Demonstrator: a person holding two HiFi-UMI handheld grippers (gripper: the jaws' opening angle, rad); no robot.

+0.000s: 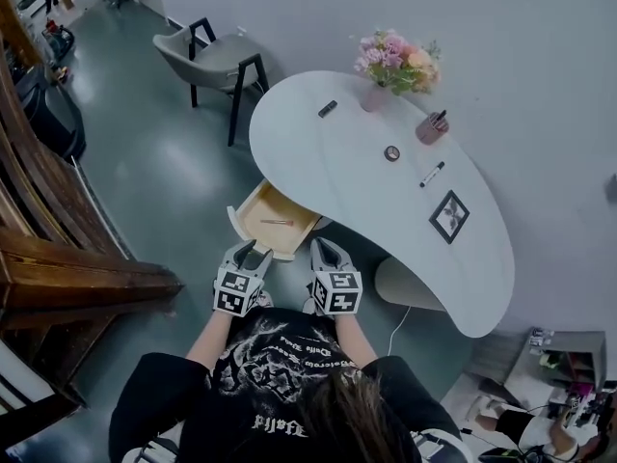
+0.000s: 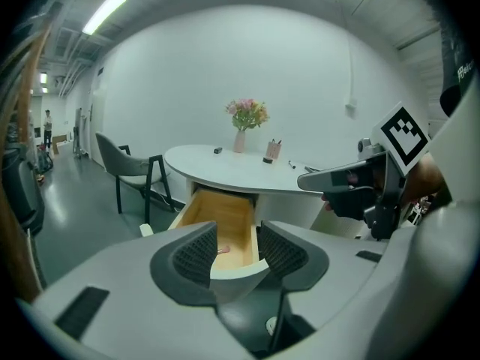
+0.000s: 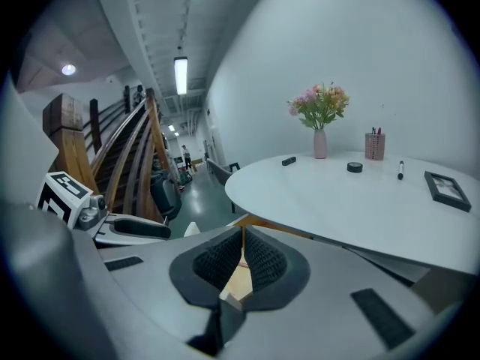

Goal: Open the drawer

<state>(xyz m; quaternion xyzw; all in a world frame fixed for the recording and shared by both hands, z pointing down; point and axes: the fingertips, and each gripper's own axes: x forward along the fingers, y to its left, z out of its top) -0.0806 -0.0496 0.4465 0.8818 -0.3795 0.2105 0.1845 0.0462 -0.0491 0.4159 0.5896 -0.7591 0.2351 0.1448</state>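
The wooden drawer (image 1: pixel 273 218) stands pulled out from under the white curved desk (image 1: pixel 347 181), with a small pink item (image 1: pixel 277 222) lying in it. My left gripper (image 1: pixel 251 251) is open right at the drawer's white front. In the left gripper view that front shows low between the spread jaws (image 2: pixel 236 250), with the drawer (image 2: pixel 225 223) beyond. My right gripper (image 1: pixel 323 247) hovers beside the drawer's right corner with its jaws together and nothing held. In the right gripper view (image 3: pixel 241 257) only a sliver of drawer wood (image 3: pixel 238 280) shows below the pads.
On the desk stand a vase of flowers (image 1: pixel 395 66), a pen cup (image 1: pixel 432 126), a marker (image 1: pixel 432 175), a picture frame (image 1: pixel 449 216) and a small round black object (image 1: pixel 391 152). A grey chair (image 1: pixel 207 56) stands beyond the desk's left end. A wooden staircase (image 1: pixel 58 258) rises at the left.
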